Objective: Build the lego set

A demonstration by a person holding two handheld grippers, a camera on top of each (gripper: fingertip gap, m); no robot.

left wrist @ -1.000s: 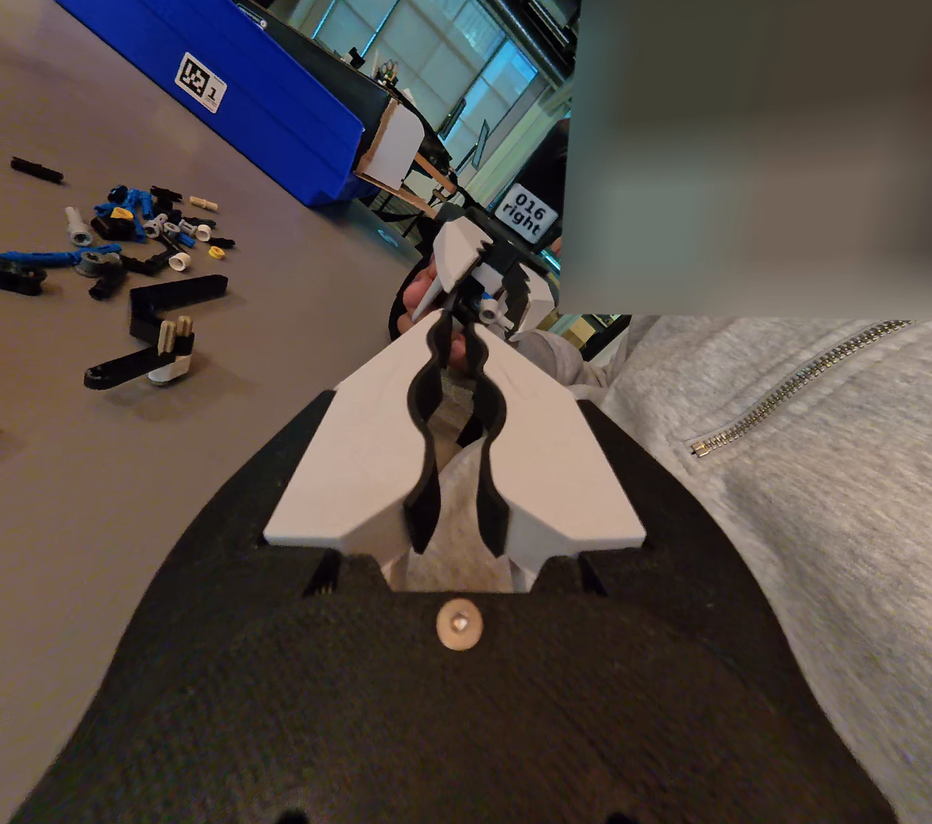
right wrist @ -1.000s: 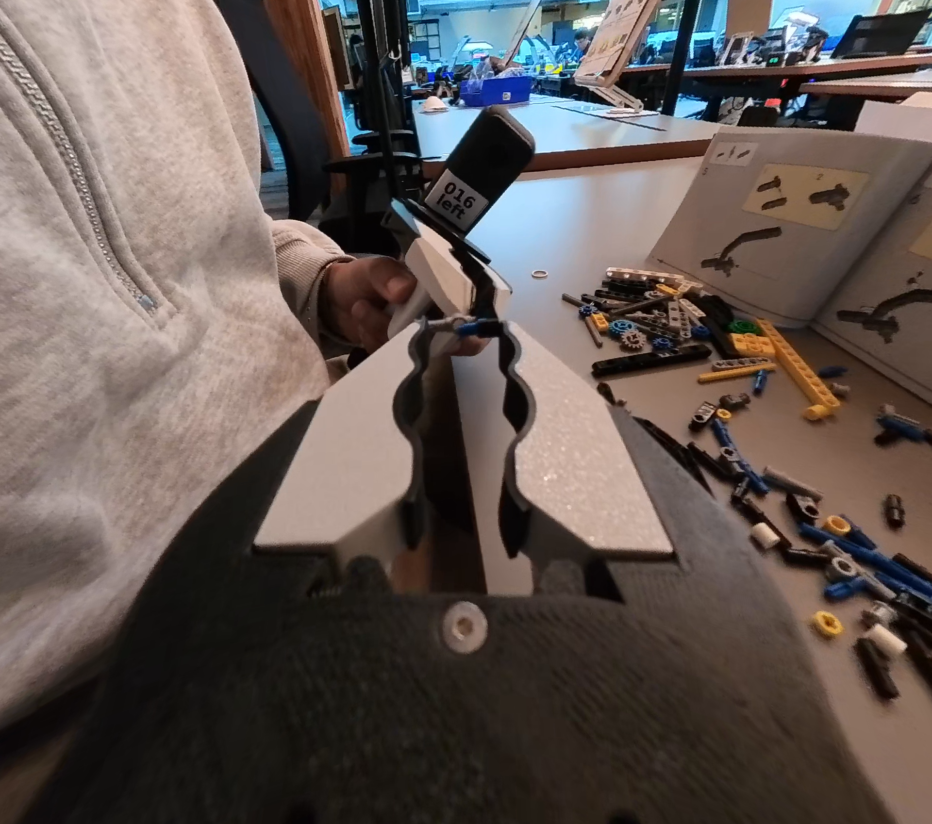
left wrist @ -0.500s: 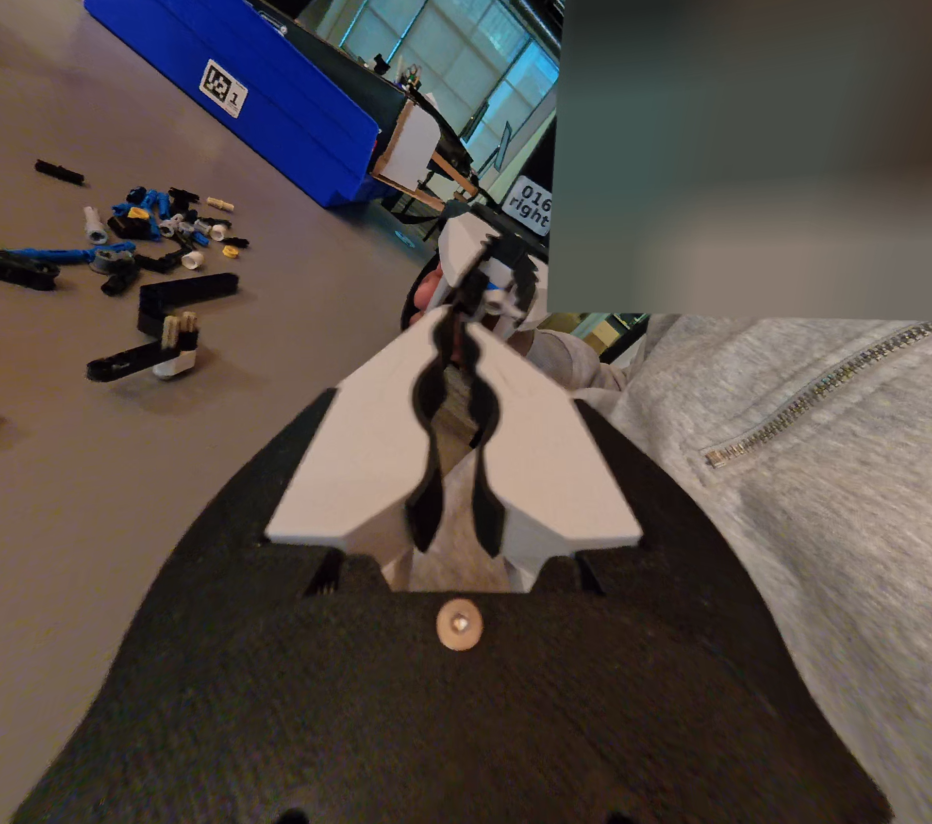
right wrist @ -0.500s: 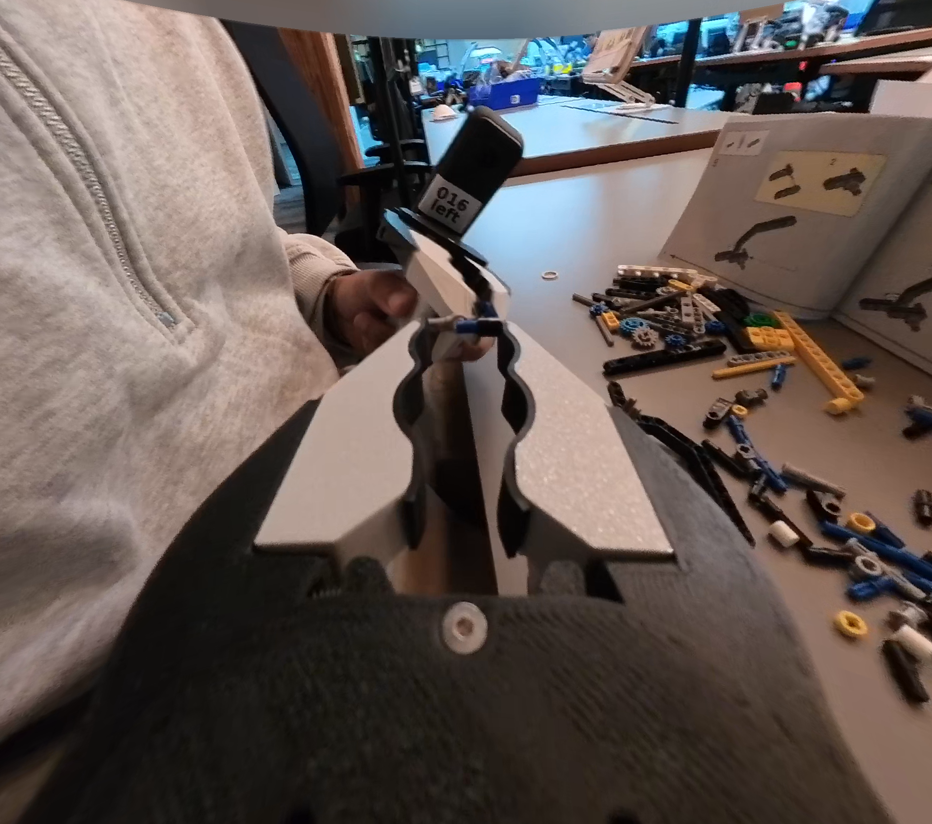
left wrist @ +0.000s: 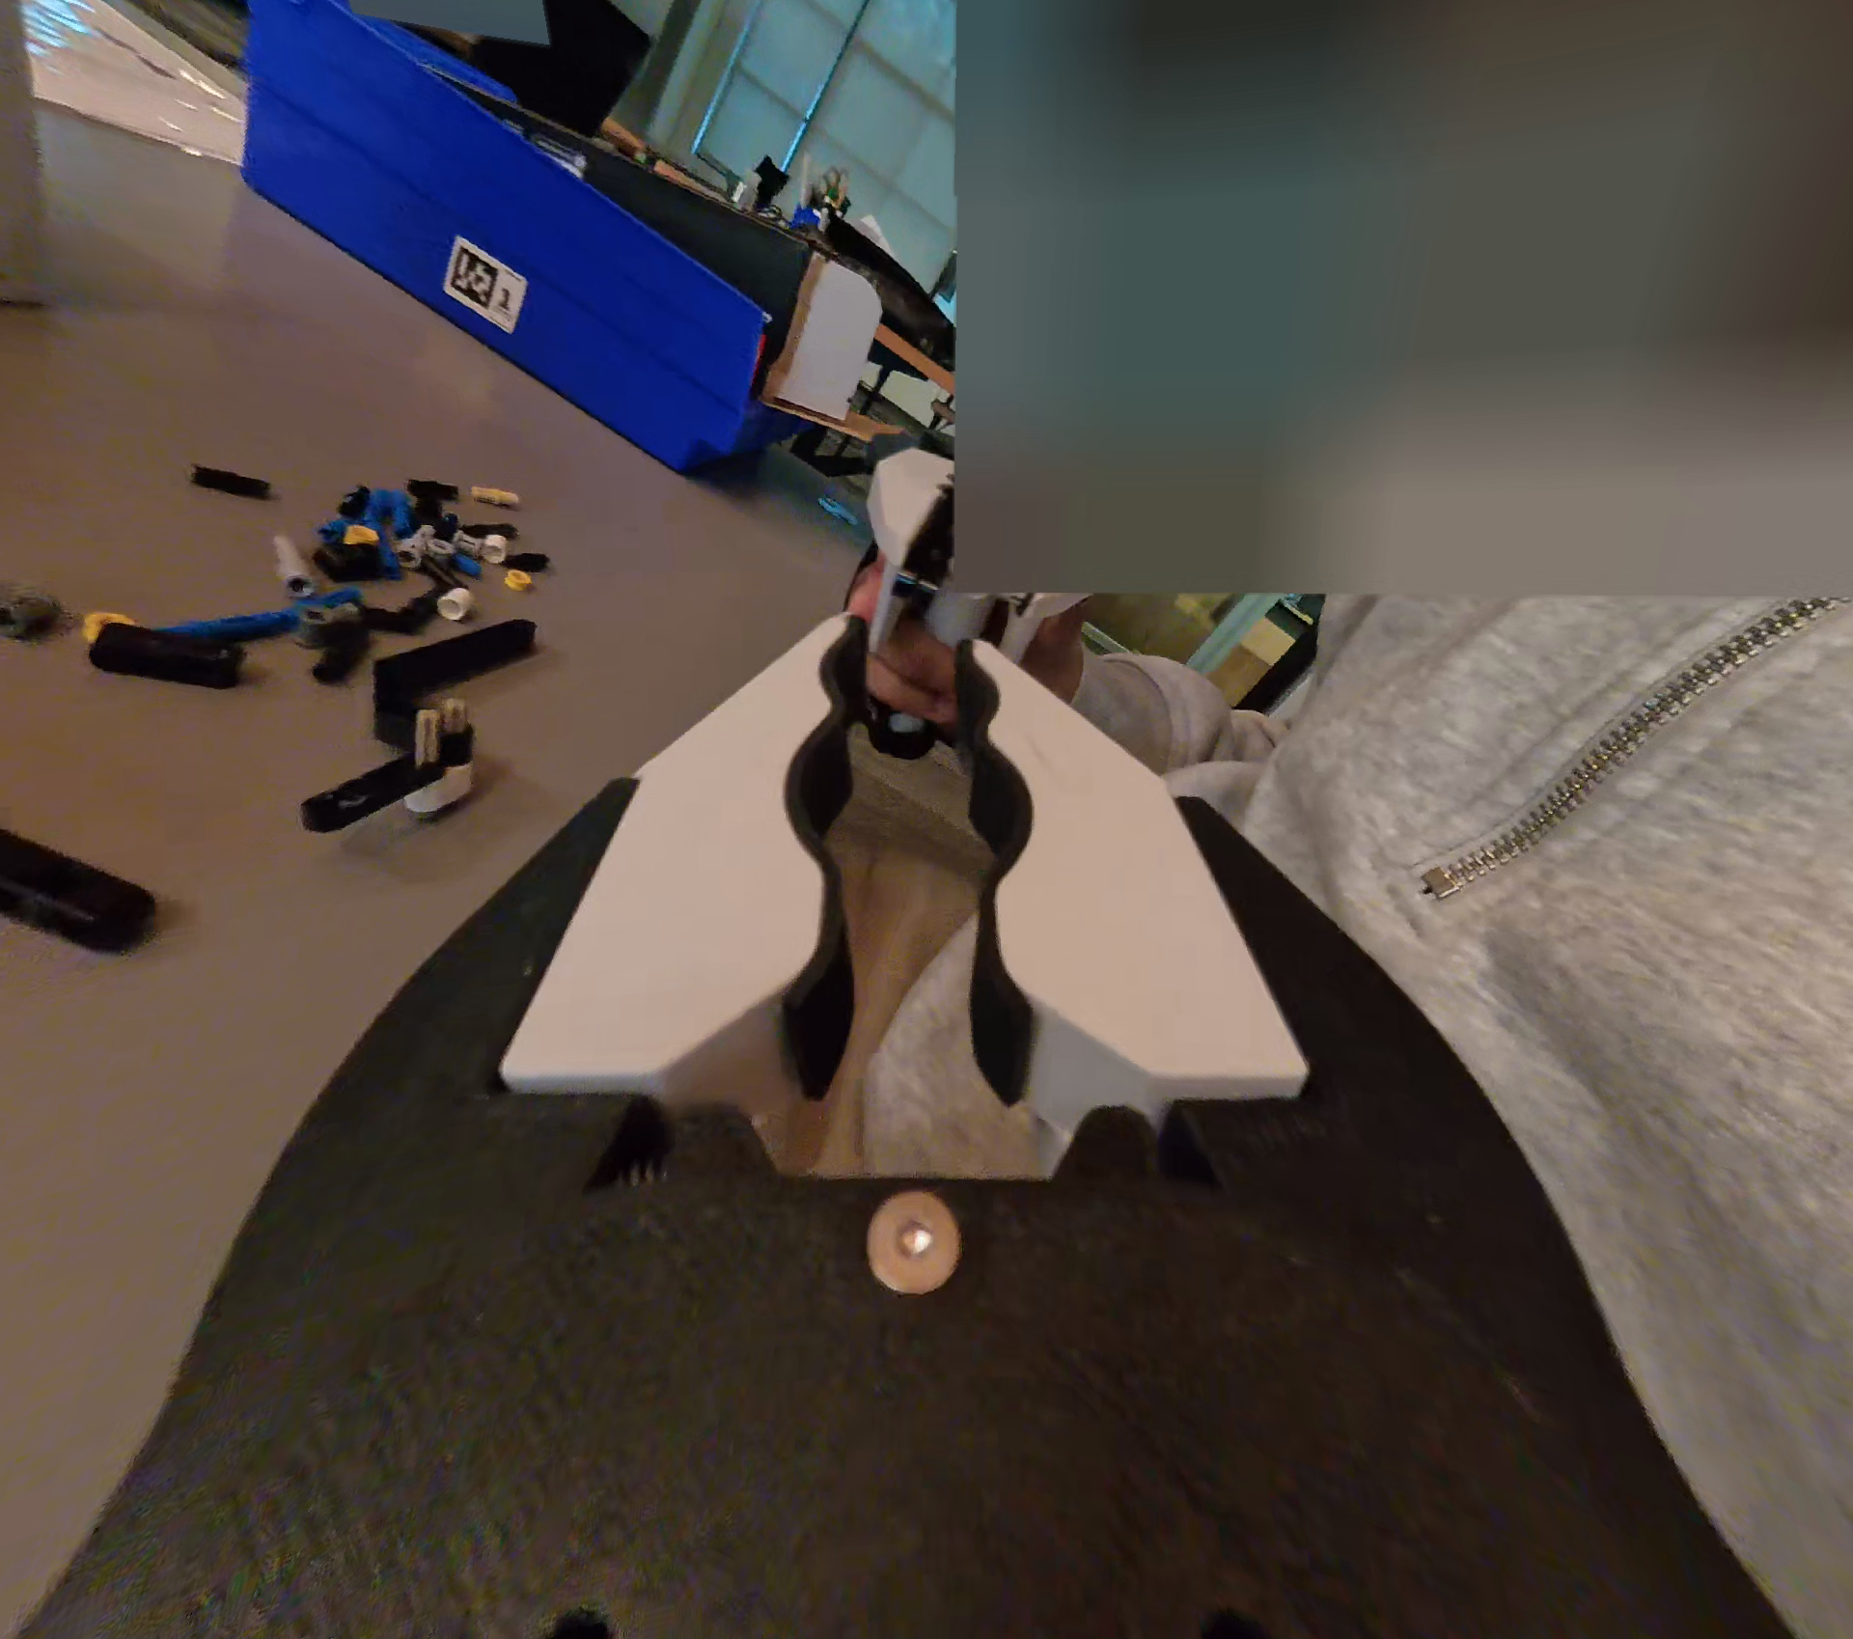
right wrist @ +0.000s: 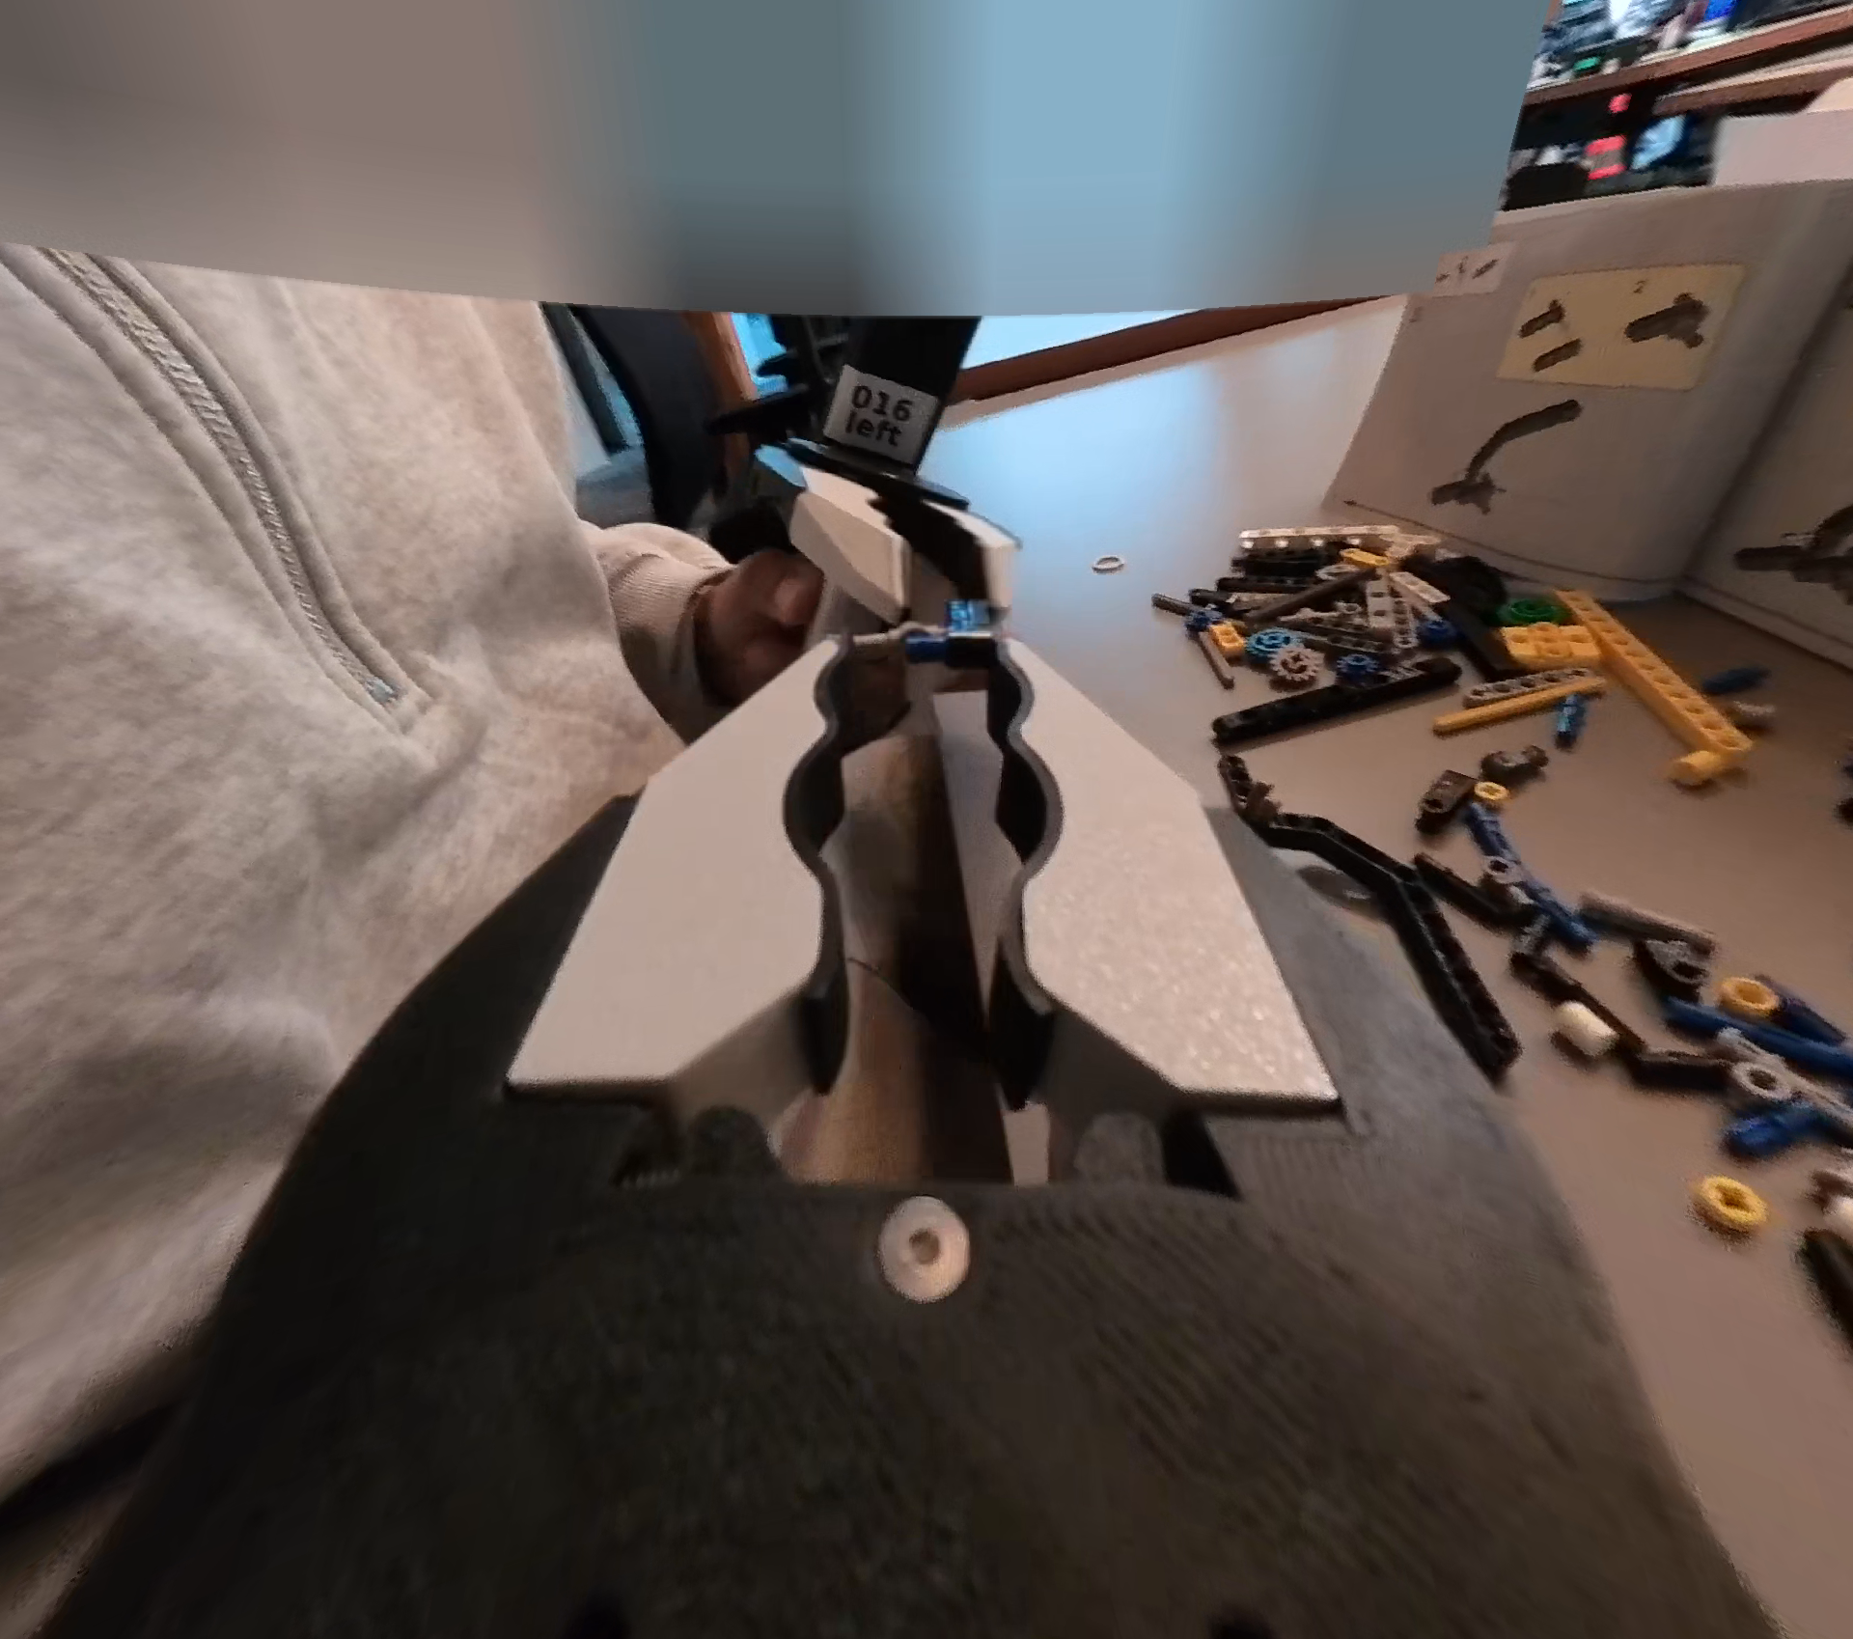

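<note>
White sticker with print, upper middle of the right wrist view [right wrist: 882,420], on my left gripper [right wrist: 948,608]. Booklet [right wrist: 1564,407] upper right: small printed numbers, too blurred to read. Left wrist view, upper left: coded tag [left wrist: 484,284] on the blue bin [left wrist: 381,167].

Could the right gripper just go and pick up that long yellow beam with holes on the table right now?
Probably not yet. The right gripper already has a small blue-and-grey piece between its fingertips. The yellow beam itself lies uncovered on the table.
</note>
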